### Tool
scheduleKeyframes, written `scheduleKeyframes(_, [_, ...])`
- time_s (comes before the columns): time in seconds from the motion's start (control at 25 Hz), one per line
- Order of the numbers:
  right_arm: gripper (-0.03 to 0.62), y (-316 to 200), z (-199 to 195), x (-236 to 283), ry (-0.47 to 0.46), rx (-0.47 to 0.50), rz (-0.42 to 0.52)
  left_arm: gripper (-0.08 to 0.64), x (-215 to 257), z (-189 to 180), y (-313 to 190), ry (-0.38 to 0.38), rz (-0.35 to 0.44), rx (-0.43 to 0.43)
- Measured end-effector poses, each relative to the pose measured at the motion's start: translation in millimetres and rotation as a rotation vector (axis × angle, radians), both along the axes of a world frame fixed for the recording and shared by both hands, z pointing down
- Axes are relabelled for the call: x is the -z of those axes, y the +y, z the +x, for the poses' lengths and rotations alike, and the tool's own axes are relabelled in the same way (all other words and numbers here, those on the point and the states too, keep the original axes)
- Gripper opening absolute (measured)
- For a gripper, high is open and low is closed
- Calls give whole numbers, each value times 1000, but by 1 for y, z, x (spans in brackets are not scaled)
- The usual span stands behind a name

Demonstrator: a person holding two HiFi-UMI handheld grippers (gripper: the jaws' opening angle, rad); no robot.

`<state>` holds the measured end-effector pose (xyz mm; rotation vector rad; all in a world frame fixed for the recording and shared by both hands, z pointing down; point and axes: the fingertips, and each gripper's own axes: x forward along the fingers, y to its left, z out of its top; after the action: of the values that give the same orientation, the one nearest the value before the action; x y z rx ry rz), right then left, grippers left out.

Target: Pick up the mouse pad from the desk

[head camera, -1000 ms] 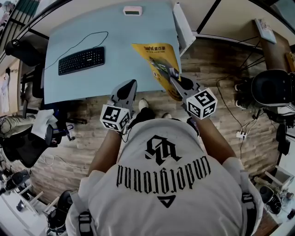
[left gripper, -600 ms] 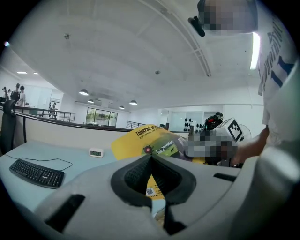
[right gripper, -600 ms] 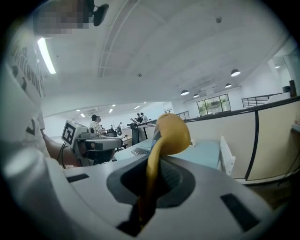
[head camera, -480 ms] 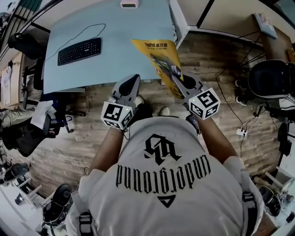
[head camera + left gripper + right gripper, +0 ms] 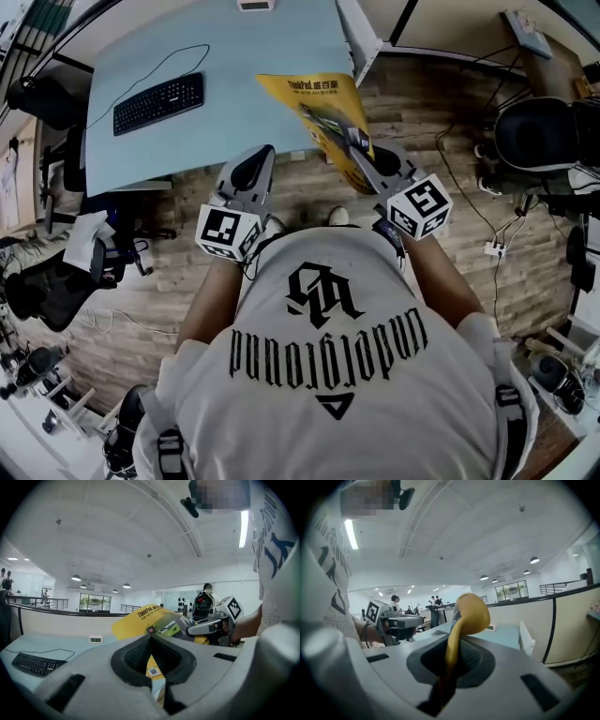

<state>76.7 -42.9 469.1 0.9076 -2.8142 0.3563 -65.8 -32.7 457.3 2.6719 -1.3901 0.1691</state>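
While right tongs (image 5: 356, 150) grip it, the mouse pad (image 5: 302, 94) reads "ThinkPad".

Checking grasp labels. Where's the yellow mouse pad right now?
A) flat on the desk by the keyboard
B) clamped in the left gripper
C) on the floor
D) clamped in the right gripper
D: the right gripper view shows the right gripper shut on the edge of the yellow mouse pad, and the head view shows the pad held tilted, off the desk.
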Motion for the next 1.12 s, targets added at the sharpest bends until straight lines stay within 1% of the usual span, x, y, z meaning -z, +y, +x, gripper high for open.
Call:
scheduleKeyframes(0.12, [25,9,-20,-3,0,-7,-5,8,5,-24,8,11,2,-18])
scheduleKeyframes(0.32, [25,25,-60,-5,3,-24,-9,8,15,-69,23,7,19,-31])
scheduleKeyframes(0.56, [25,45,-114,-2,-7,-36,3,8,9,-127,41,17,8,-32])
scheduleKeyframes(0.72, [25,60,-146,0,-23,-38,19,8,9,-162,49,10,18,-38])
scheduleKeyframes(0.96, [25,81,-184,5,-34,-55,43,8,8,-203,60,22,14,-47])
scheduleKeyframes(1.12, [25,88,-196,7,-36,-69,53,8,8,-214,65,20,18,-58])
